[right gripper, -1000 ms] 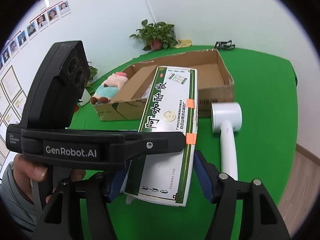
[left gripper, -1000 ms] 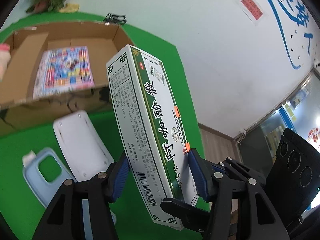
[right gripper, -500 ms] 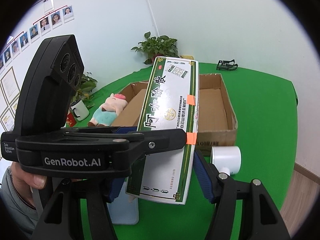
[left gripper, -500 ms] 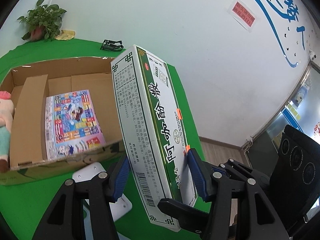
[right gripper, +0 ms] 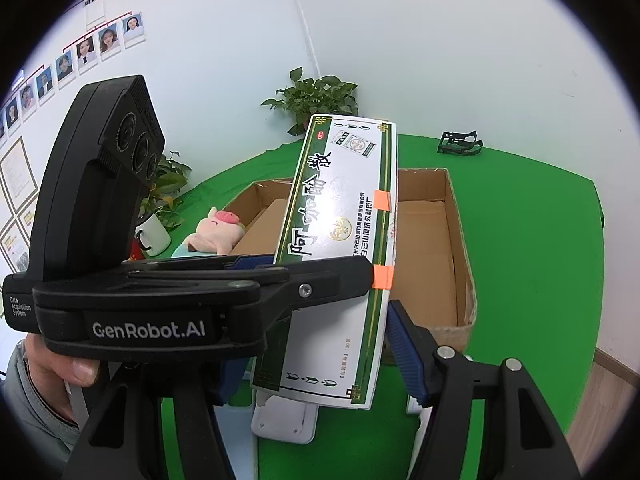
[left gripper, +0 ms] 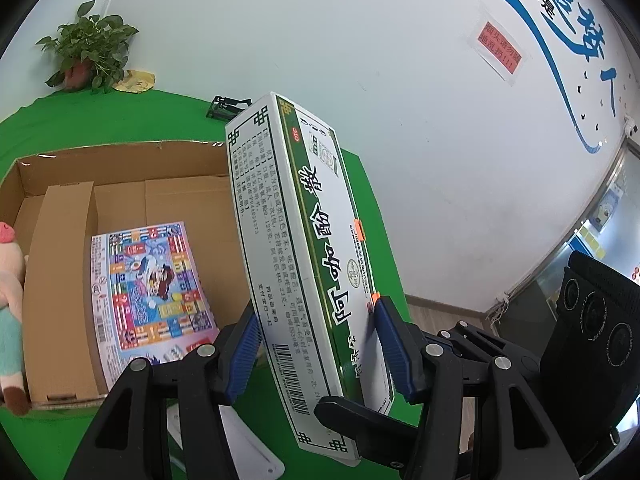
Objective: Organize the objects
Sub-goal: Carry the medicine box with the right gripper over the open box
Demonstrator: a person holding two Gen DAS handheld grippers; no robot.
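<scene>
Green table (left gripper: 100, 120), cardboard box (left gripper: 120, 168) behind; your left gripper (left gripper: 316, 344) clamped the medicine box (left gripper: 296, 248), your right gripper (right gripper: 316, 364) probably just flanked it, unclear.

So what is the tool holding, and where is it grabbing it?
The left tool holds the long white-and-green box, squeezing its two long sides near the barcode end. The right tool sits open below it, holding nothing.

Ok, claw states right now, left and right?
Left claw: shut on the green-and-white box.
Right claw: straddles the box; grip cannot be told.
</scene>
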